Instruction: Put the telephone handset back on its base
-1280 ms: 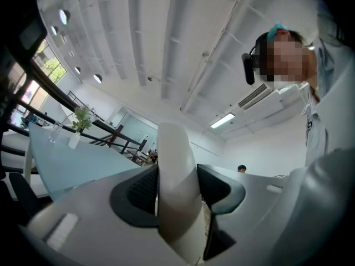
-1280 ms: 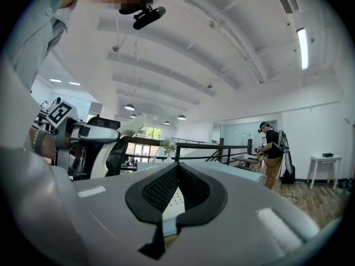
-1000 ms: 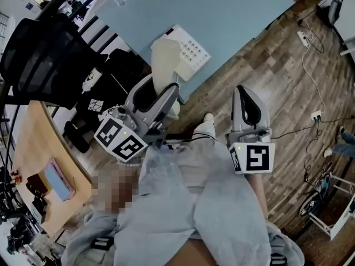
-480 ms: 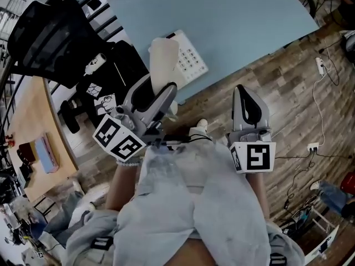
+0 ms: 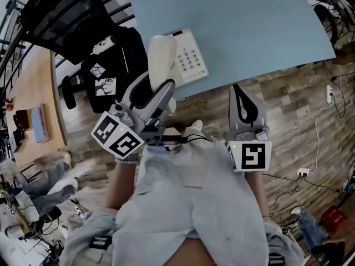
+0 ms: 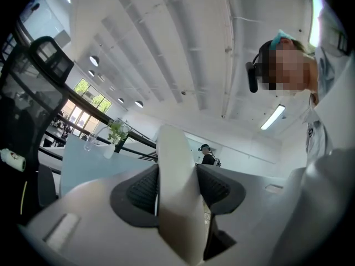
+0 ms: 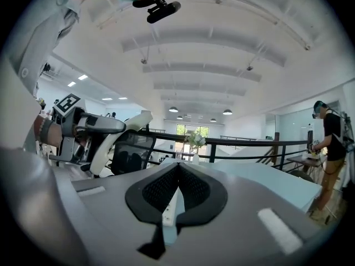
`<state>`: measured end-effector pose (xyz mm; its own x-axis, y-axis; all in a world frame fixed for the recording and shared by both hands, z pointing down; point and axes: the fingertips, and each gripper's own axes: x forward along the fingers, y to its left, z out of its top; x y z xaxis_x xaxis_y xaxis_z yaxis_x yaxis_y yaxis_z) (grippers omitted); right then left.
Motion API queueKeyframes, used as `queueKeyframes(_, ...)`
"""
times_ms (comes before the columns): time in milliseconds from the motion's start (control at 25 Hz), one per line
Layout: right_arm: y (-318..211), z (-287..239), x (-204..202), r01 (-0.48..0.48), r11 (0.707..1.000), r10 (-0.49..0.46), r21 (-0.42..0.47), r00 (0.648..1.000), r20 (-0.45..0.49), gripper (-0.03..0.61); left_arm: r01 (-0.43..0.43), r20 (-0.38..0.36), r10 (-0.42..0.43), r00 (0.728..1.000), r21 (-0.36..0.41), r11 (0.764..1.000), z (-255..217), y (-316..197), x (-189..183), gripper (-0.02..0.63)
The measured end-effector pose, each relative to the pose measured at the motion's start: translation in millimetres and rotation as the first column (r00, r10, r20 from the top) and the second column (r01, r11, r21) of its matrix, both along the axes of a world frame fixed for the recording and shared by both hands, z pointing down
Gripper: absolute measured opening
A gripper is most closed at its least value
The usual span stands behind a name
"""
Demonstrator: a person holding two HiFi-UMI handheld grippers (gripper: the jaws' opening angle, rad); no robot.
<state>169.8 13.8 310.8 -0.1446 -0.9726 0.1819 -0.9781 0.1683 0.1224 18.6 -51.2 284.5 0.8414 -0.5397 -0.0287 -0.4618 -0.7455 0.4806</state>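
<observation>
In the head view my left gripper [image 5: 160, 90] is shut on a cream-white telephone handset [image 5: 161, 57], which points away from me. Its far end overlaps the left side of the white phone base [image 5: 191, 60], which lies with its keypad on the near edge of the light blue table [image 5: 249, 26]. In the left gripper view the handset [image 6: 176, 182] is pinched between both pads and points up at the ceiling. My right gripper [image 5: 239, 93] is shut with nothing in it, over the wooden floor beside the table. In the right gripper view its pads [image 7: 191, 190] touch.
A black mesh office chair [image 5: 66, 13] and a black printed garment [image 5: 108, 65] stand left of the table. A wooden desk [image 5: 33, 87] is further left. Cables and a power strip [image 5: 331, 93] lie on the floor at the right. Another person [image 7: 333, 143] stands beyond the table.
The head view has swung, so the table, chair and floor have turned in the frame. The handset stays in my left gripper beside the base. My right gripper has kept its pose.
</observation>
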Motion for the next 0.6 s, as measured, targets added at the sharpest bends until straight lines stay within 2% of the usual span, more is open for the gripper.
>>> queueKeyframes(600, -28.5, 5.4, -23.1, 0.132, 0.991, -0.132, -0.004, 0.991, 0.020, 0.006, 0.130, 0.017, -0.129, 0.991, -0.043, 0.991, 12.1, -7.5, -19.7, 0.213)
